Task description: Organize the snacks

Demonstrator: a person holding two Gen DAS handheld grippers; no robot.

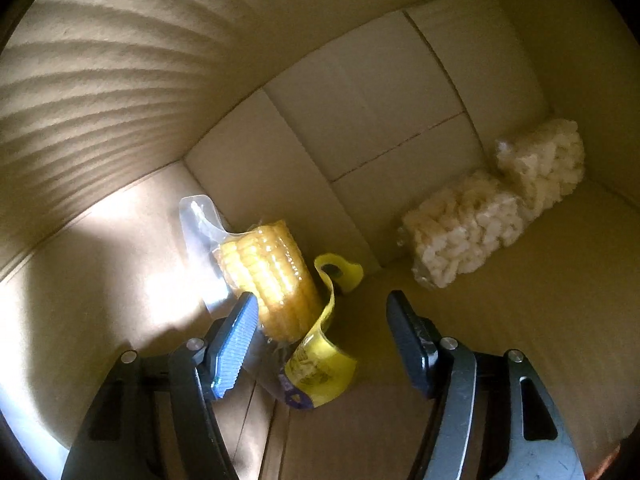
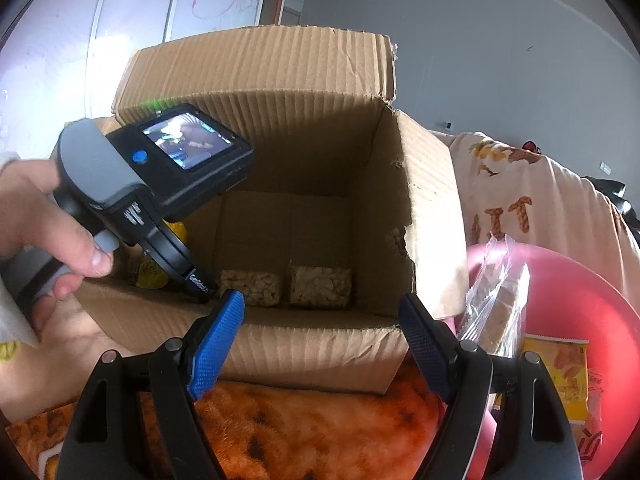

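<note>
My left tongs (image 1: pixel 320 304) hang inside the cardboard box (image 2: pixel 304 148), jaws apart. The packed corn cob (image 1: pixel 272 276) lies on the box floor touching the left pad, near a wall corner. Two puffed rice cakes (image 1: pixel 492 204) sit ahead to the right against the wall, bare floor between. My right tongs (image 2: pixel 322 312) wait apart and empty outside the box's near edge.

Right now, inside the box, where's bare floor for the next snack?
Free: the cardboard box floor behind the packed corn cob, up to the far wall, left of the two puffed rice cakes. Crowded: the near-left corner, where the open left gripper hangs over the corn, and the right wall, lined by the cakes.
</note>
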